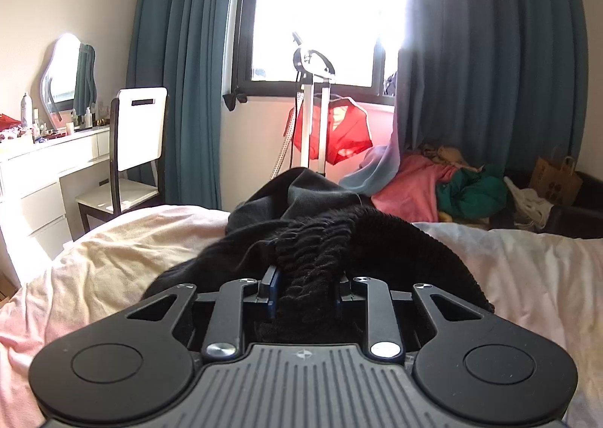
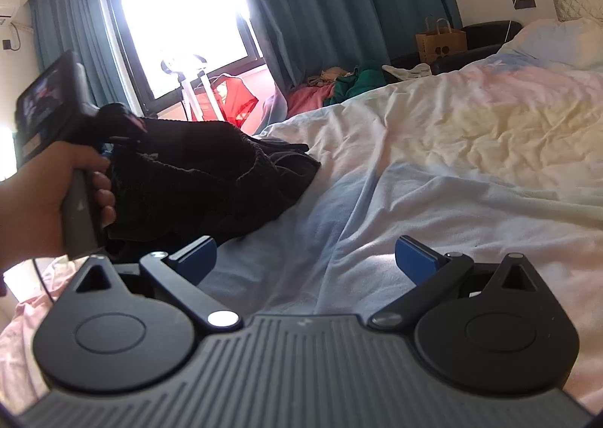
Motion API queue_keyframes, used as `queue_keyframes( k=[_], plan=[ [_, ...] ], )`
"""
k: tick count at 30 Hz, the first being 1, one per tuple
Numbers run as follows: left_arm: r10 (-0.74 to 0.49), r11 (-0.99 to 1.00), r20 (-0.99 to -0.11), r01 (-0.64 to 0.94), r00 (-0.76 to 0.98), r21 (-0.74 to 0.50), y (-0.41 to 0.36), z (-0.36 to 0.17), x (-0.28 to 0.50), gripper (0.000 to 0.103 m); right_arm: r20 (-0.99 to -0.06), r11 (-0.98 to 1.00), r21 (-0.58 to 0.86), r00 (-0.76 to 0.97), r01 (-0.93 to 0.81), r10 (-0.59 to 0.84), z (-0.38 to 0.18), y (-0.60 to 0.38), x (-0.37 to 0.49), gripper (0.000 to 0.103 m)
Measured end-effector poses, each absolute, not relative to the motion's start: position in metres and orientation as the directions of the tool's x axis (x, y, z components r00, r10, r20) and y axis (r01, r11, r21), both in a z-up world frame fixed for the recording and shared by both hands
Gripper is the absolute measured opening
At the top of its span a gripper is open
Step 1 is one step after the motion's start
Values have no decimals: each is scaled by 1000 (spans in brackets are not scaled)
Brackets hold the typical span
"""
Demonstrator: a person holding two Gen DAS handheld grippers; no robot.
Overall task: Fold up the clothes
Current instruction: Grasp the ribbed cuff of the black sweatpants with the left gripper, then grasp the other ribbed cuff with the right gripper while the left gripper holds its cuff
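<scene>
**Left gripper pinches a black garment on the bed; right gripper waits open**

One black knitted garment, ribbed and fuzzy, lies bunched near the edge of a bed, on a pale, crumpled cream and pink bedsheet. A darker smooth fabric is heaped just behind it; I cannot tell whether that is part of the same piece.

The left gripper has its jaws drawn in on a ribbed band of the garment, pinching it between the blue pads. In the right wrist view, a person's hand holds this gripper's handle beside the black heap.

The right gripper hovers over bare sheet just beside the garment, its jaws spread wide with nothing between them.

The step in hand appears to be the first grasp, taking hold of an edge before spreading the garment out. The next move likely calls for the right gripper to take a second point on the garment, so that both can lift it and lay it flat.

Counted: two grippers, one hand in view, one black garment being worked. Beyond the bed are one loose pile of pink and green clothes on the floor, one red garment on a stand, one white chair, one white dressing desk, and teal curtains beside a bright window.
</scene>
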State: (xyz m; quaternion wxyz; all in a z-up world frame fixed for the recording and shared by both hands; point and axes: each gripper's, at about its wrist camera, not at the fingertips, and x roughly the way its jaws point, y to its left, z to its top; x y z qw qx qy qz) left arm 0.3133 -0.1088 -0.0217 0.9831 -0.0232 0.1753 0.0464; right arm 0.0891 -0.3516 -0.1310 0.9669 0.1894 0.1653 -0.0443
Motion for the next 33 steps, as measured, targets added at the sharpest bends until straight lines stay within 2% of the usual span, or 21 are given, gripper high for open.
queue_keyframes(
  k=[5, 8, 12, 16, 19, 24, 25, 26, 27, 29, 33],
  plan=[
    [30, 999, -212, -36, 977, -23, -71, -7, 227, 22, -331, 936, 336, 944, 108, 10, -130, -347, 76, 103],
    [-16, 1000, -183, 11, 983, -28, -48, -9, 179, 19, -335, 942, 324, 942, 88, 27, -125, -341, 67, 103],
    [-91, 996, -186, 84, 978, -42, -14, -10, 113, 12, -309, 960, 270, 951, 66, 21, -112, -328, 50, 103],
    [-133, 991, -236, 126, 963, -43, 22, -9, 75, 12, -309, 967, 244, 951, 67, 12, -97, -318, 34, 103],
    [-113, 992, -331, 87, 937, -92, 57, -19, 78, 12, -331, 968, 240, 943, 68, 16, -94, -313, 34, 103],
    [-99, 995, -400, 84, 911, -53, 94, -46, 94, 13, -380, 972, 232, 922, 25, 67, -107, -301, 53, 96],
    [-107, 994, -413, 92, 905, -55, 96, -52, 96, 13, -395, 973, 231, 916, 21, 74, -111, -298, 60, 90],
    [-115, 993, -426, 101, 897, -57, 98, -58, 98, 14, -416, 972, 235, 906, 21, 81, -117, -296, 70, 79],
    [-126, 992, -443, 108, 888, -66, 100, -62, 101, 16, -440, 970, 241, 893, 20, 91, -122, -294, 82, 75],
    [-137, 991, -470, 122, 872, -63, 101, -67, 106, 18, -476, 966, 257, 873, 23, 106, -134, -291, 105, 70],
    [-141, 990, -478, 124, 867, -66, 103, -68, 117, 22, -501, 952, 304, 857, 43, 122, -158, -292, 152, 69]
  ],
)
